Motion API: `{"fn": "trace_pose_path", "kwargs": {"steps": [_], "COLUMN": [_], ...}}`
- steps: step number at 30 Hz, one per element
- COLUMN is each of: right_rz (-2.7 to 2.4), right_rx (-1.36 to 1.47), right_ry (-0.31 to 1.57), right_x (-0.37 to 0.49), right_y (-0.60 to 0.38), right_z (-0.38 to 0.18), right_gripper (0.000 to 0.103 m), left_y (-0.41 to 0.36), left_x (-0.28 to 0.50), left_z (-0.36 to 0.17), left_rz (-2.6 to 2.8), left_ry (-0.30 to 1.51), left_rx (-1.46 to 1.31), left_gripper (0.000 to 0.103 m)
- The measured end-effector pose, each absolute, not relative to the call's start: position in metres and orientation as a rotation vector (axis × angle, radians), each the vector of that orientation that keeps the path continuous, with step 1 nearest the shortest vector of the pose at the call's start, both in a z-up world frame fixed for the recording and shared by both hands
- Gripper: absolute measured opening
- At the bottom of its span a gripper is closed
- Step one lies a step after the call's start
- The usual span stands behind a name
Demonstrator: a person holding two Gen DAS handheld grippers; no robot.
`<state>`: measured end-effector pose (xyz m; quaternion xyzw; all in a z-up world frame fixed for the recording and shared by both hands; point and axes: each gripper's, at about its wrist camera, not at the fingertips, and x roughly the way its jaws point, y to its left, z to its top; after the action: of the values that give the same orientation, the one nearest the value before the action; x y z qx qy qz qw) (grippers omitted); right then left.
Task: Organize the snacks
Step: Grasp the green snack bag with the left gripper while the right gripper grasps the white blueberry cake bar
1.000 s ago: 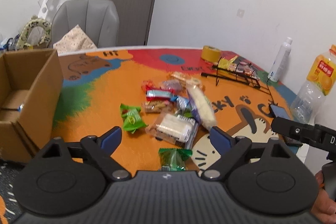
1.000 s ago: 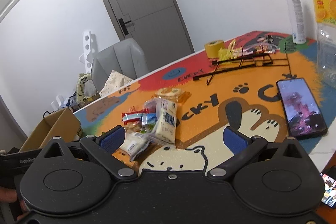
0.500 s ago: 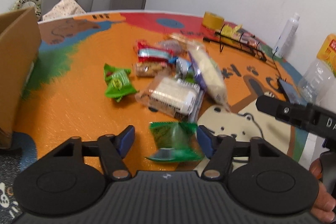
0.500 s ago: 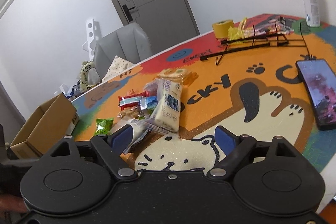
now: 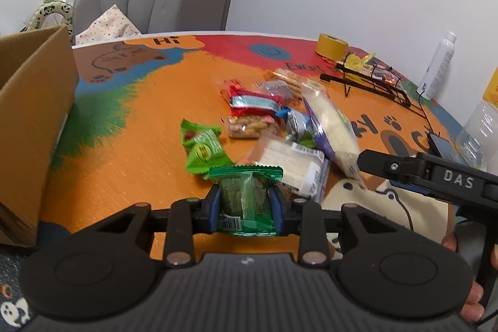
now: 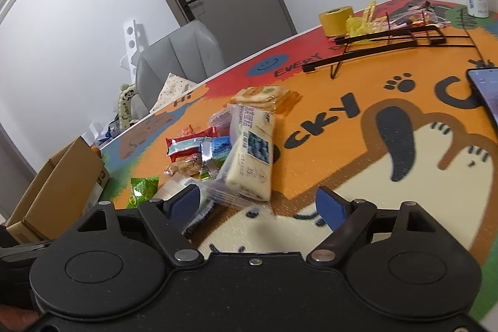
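left gripper (image 5: 246,203) tilted down, just closed, clamping green snack pkt (image 5: 246,195); right gripper (image 6: 258,201) angled down, wide, empty.

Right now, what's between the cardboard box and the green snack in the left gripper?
In the left wrist view, only bare orange and green tabletop lies between the cardboard box and the green snack clamped in the left gripper.

A dark green snack packet (image 5: 246,195) is sitting pinched upright at six o'clock of the heaped snack pile (image 5: 280,117).
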<state>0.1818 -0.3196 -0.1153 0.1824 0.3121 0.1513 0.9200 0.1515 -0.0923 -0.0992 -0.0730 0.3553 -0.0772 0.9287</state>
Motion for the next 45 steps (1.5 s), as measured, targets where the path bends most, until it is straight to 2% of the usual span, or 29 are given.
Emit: {"fn": "trace_pose_path", "kwargs": {"steps": [9, 15, 17, 19, 20, 21, 41, 45], "right_rz": [0.313, 0.328, 0.328, 0.319, 0.317, 0.311, 0.284, 0.273], "right_rx": [0.389, 0.371, 0.360, 0.352, 0.347, 0.344, 0.354, 0.335], "right_ry": [0.686, 0.719, 0.739, 0.732, 0.732, 0.735, 0.766, 0.757], "right_x": [0.211, 0.225, 0.226, 0.224, 0.222, 0.222, 0.181, 0.176], "right_y": [-0.310, -0.299, -0.295, -0.295, -0.295, -0.296, -0.319, -0.317], "right_z": [-0.111, -0.112, -0.115, -0.117, -0.116, -0.116, -0.110, -0.103], "right_gripper": [0.082, 0.073, 0.059, 0.053, 0.042, 0.037, 0.034, 0.042], "left_y": [-0.081, -0.074, -0.073, -0.072, -0.072, -0.072, -0.074, -0.071], "left_x": [0.160, 0.165, 0.165, 0.165, 0.164, 0.164, 0.149, 0.148], "left_z": [-0.089, -0.086, -0.086, -0.086, -0.086, -0.086, -0.091, -0.092], "left_rz": [-0.111, -0.088, -0.087, -0.088, -0.089, -0.089, -0.121, -0.120], "left_ry": [0.702, 0.689, 0.688, 0.688, 0.687, 0.688, 0.684, 0.687], "left_rx": [-0.166, -0.179, -0.180, -0.178, -0.177, -0.176, -0.186, -0.188], "left_gripper": [0.032, 0.032, 0.032, 0.032, 0.032, 0.032, 0.032, 0.032]}}
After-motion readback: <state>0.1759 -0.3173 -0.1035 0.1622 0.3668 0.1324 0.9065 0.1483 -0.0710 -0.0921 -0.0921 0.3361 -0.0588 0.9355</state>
